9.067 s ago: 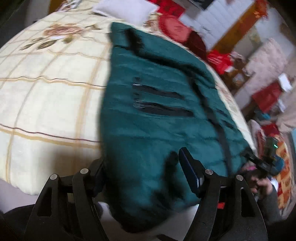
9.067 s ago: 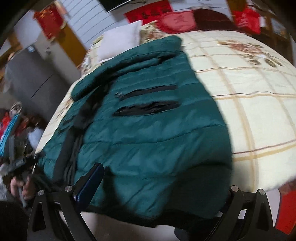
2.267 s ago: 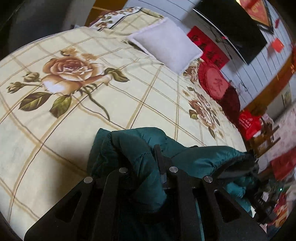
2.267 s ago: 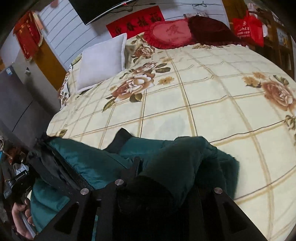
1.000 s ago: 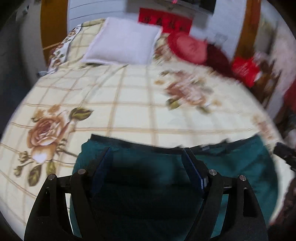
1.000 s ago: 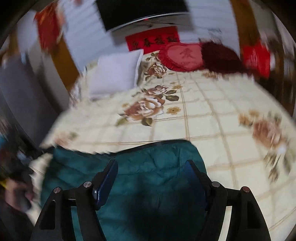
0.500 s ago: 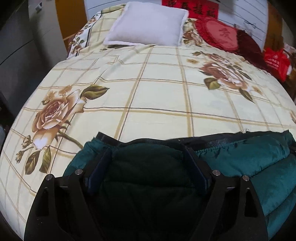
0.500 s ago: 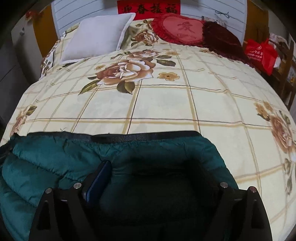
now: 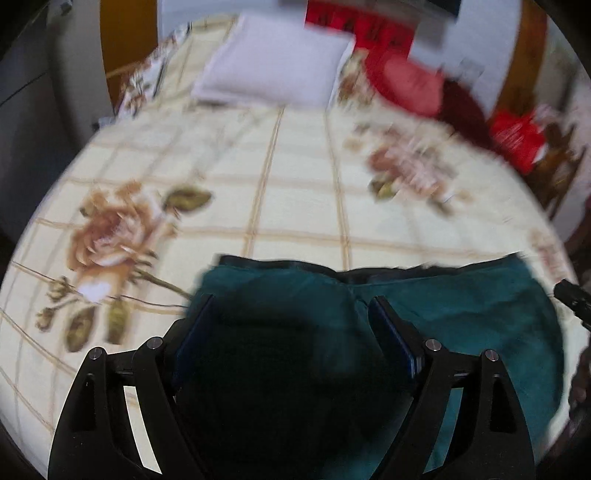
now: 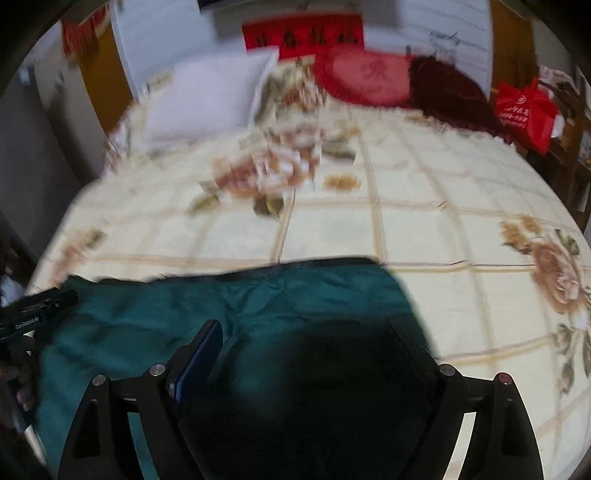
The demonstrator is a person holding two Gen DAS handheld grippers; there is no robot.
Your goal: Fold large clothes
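Centrally, a folded teal jacket (image 9: pixel 461 314), of puffy and faintly glossy fabric with a dark band along its far edge, lies as a wide flat rectangle at the near edge of the bed (image 9: pixel 295 206). Both frames are motion-blurred.

Left gripper (image 9: pixel 293 325): 2 black skeletal fingers with blue pads, jaws standing well apart over the left half of the jacket, having just been opening, and the pads not pressing on the cloth. Shadow darkens the fabric between them.

Right gripper (image 10: pixel 314 347): the same build, jaws likewise wide apart after just opening, above the right end of the jacket; only its left blue pad is distinct, the other being lost in shadow.

Bedspread: cream, matte, with a tan grid and printed roses (image 9: pixel 110 229).

Headboard end: a plump white pillow (image 10: pixel 210 99), a round red cushion (image 10: pixel 365 75) and a dark maroon cushion (image 10: pixel 450 92).

The right wrist view alone shows the red banner with dark characters (image 10: pixel 303 35) clearly, a red bag (image 10: pixel 524 110) sharply, and the left gripper's black body with a hand (image 10: pixel 18 369) at the left margin. The left wrist view alone shows the jacket's left corner beside a rose stem and grey furniture (image 9: pixel 33 122) left of the bed.
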